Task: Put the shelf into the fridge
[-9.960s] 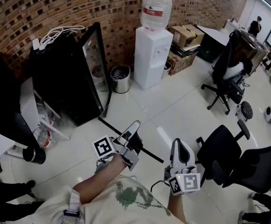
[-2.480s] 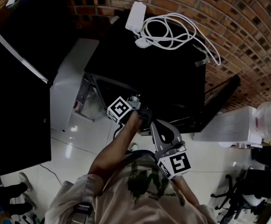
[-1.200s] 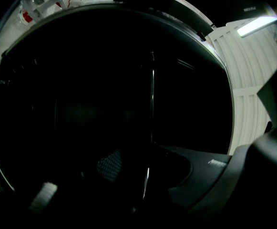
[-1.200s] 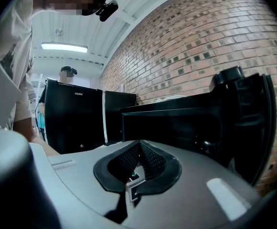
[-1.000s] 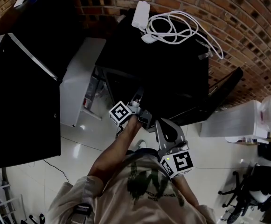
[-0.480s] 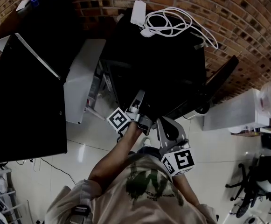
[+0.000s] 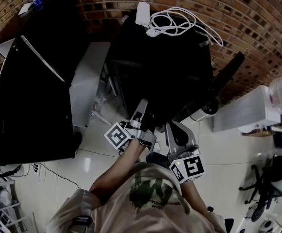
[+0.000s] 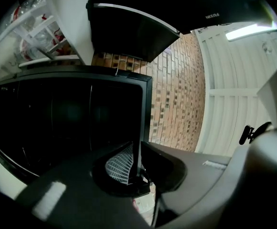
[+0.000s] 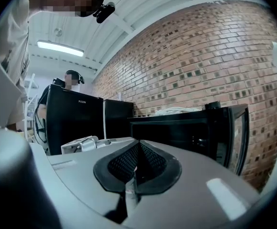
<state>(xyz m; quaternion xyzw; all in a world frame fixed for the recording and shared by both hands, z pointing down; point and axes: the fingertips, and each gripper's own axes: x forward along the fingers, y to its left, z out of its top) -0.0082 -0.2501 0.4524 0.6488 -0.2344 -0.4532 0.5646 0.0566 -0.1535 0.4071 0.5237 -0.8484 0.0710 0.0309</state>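
The small black fridge (image 7: 170, 57) stands against the brick wall, its door (image 7: 223, 79) swung open to the right. I cannot make out the shelf in its dark inside. My left gripper (image 7: 141, 108) points at the front of the fridge's mouth. In the left gripper view its jaws (image 8: 136, 163) are closing and almost together. A thin dark edge, in line with the fridge's (image 8: 66, 118) frame, shows in the slit; whether the pads press on it I cannot tell. My right gripper (image 7: 177, 132) hangs beside it, shut and empty (image 9: 136, 163), facing the fridge (image 9: 176, 128).
A white adaptor and coiled cable (image 7: 179, 21) lie on the fridge. A tall black cabinet (image 7: 29, 101) stands at the left, with a white rack (image 7: 87, 76) between it and the fridge. A white water dispenser (image 7: 242, 113) is at the right. A person (image 9: 71, 80) stands behind the cabinet.
Over the last second my left gripper's marker cube has slid down and left, a little back from the fridge's mouth. The right gripper has stayed beside it. Ten seconds ago I stood well away from the fridge.
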